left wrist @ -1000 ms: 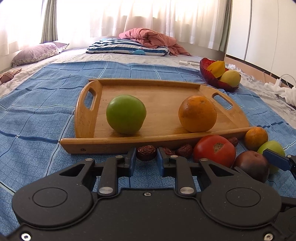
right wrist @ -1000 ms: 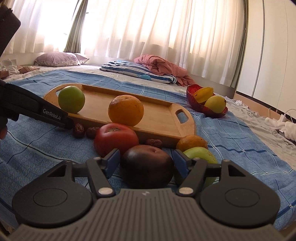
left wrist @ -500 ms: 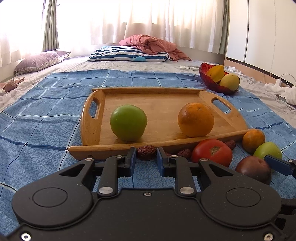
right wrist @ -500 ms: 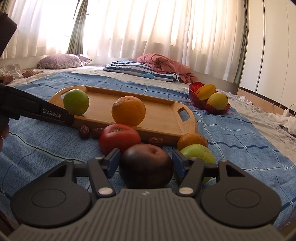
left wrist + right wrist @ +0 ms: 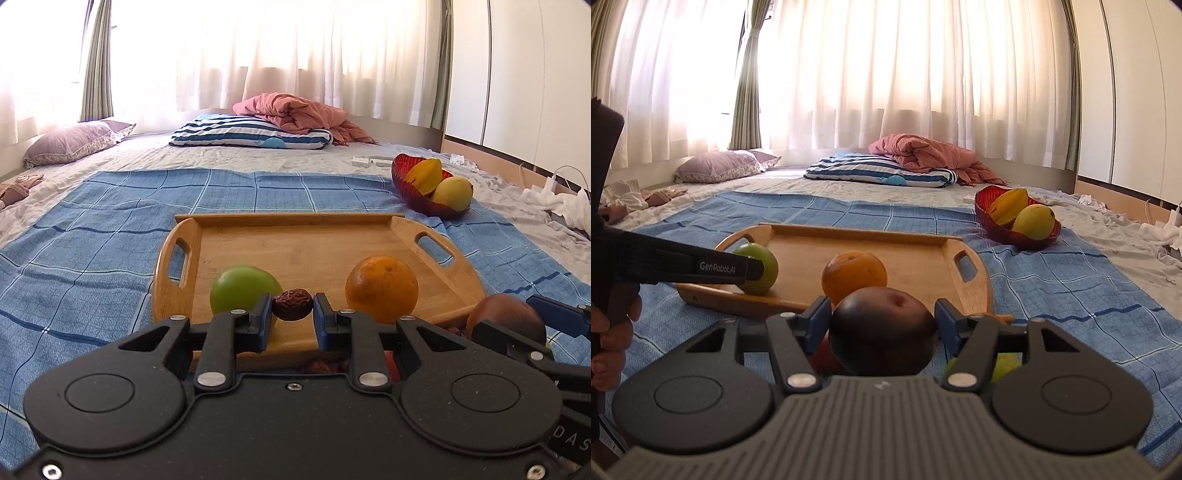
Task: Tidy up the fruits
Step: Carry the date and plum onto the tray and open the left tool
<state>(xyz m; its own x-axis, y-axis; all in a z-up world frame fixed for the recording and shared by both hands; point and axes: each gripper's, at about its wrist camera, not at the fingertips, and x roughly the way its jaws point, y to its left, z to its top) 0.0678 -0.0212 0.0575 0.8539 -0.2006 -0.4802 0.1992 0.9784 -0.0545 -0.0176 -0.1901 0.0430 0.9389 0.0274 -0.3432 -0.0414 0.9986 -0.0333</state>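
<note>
Sunlit bedroom, blue checked blanket on bed. Left tool (image 5: pixel 292 316) pinched nearly closed on wrinkled date (image 5: pixel 292 304); right tool (image 5: pixel 882 322) clamps dark plum (image 5: pixel 882 332), both lifted. Wooden tray (image 5: pixel 436 295) at 12 o'clock holds green apple (image 5: pixel 240 291), orange (image 5: pixel 382 288). Risk: round plum may slip from pads and roll off blanket.

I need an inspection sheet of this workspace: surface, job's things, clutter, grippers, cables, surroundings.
Surface: blue checked blanket on bedding.
Job's things: wooden tray holds a green apple and an orange; red bowl holds two yellow fruits; more fruit lies partly hidden in front of the tray.
Clutter: two small white boxes behind the bowl.
Grippers: left gripper shut on a date; right gripper shut on a dark plum.
Cables: white cables, far right.
Surroundings: curtains, pillows, pink quilt, white wardrobe.
</note>
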